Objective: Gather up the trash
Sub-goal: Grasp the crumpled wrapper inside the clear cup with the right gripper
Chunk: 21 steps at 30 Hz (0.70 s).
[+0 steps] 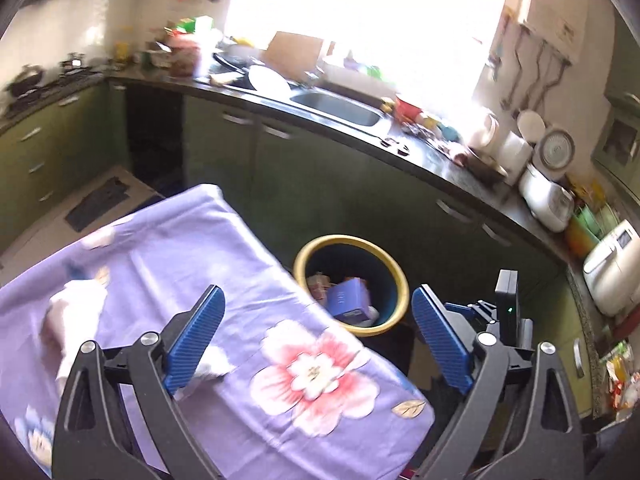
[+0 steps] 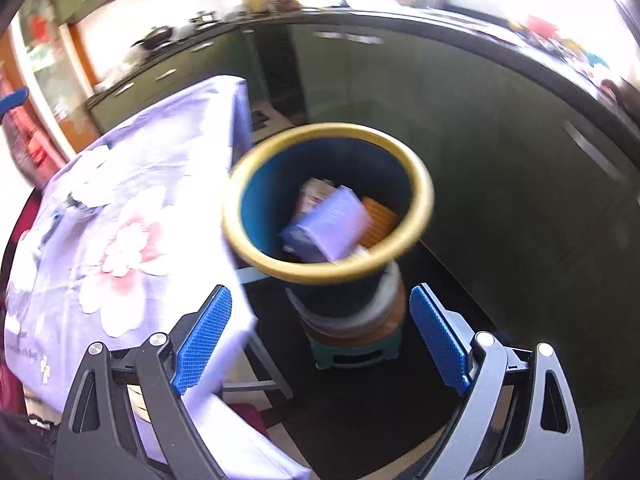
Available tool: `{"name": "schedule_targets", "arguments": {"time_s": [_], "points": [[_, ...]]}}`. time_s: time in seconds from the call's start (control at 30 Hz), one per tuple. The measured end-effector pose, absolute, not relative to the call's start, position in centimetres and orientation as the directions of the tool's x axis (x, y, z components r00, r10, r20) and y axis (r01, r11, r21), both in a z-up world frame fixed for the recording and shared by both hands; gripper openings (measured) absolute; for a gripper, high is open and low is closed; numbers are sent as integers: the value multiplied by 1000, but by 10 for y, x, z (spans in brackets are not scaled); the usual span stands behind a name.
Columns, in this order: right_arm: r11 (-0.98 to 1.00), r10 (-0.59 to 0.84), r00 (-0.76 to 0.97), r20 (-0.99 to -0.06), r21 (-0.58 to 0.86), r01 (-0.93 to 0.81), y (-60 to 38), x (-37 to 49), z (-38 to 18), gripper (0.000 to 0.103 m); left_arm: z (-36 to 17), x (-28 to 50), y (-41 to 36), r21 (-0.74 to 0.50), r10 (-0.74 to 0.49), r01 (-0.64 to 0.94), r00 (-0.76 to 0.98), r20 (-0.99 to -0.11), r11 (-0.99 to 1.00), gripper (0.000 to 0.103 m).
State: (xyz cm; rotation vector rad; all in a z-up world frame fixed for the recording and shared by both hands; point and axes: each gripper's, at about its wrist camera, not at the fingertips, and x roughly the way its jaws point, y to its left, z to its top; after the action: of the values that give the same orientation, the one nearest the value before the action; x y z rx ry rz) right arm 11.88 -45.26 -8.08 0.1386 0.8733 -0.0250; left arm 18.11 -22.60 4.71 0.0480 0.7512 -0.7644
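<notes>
Both grippers empty: left gripper (image 1: 318, 336) jaws wide apart over the floral table (image 1: 256, 280), right gripper (image 2: 320, 336) likewise, lower frame. Bin (image 2: 416, 184) mid-frame already holds a purple box (image 2: 332, 224) plus scraps. Left: crumpled white tissue (image 1: 76, 312), lower left, looks uncollected.

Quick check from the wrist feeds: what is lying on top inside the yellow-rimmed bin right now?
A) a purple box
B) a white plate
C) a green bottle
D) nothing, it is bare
A: the right wrist view looks straight into the yellow-rimmed bin and shows a purple box lying on top of other trash, and the left wrist view shows it there too.
</notes>
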Motion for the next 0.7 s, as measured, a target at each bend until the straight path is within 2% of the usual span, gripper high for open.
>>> {"name": "schedule_targets", "arguments": {"time_s": [0.13, 0.2, 0.37, 0.53, 0.7], "points": [[994, 106, 679, -726, 67, -83, -398, 143, -66, 89, 43, 146, -153, -205, -549, 545, 600, -582, 813, 93], [985, 151, 693, -705, 45, -169, -365, 155, -60, 85, 38, 135, -119, -214, -518, 493, 641, -567, 844, 93], [935, 257, 696, -671, -10, -355, -287, 183, -53, 65, 15, 102, -60, -253, -471, 399, 700, -536, 881, 94], [857, 303, 659, -688, -106, -504, -233, 209, -60, 64, -5, 78, -30, -236, -409, 334, 742, -532, 913, 95], [801, 299, 612, -732, -155, -578, -204, 240, -76, 61, -22, 69, -12, -260, -388, 291, 742, -547, 921, 95]]}}
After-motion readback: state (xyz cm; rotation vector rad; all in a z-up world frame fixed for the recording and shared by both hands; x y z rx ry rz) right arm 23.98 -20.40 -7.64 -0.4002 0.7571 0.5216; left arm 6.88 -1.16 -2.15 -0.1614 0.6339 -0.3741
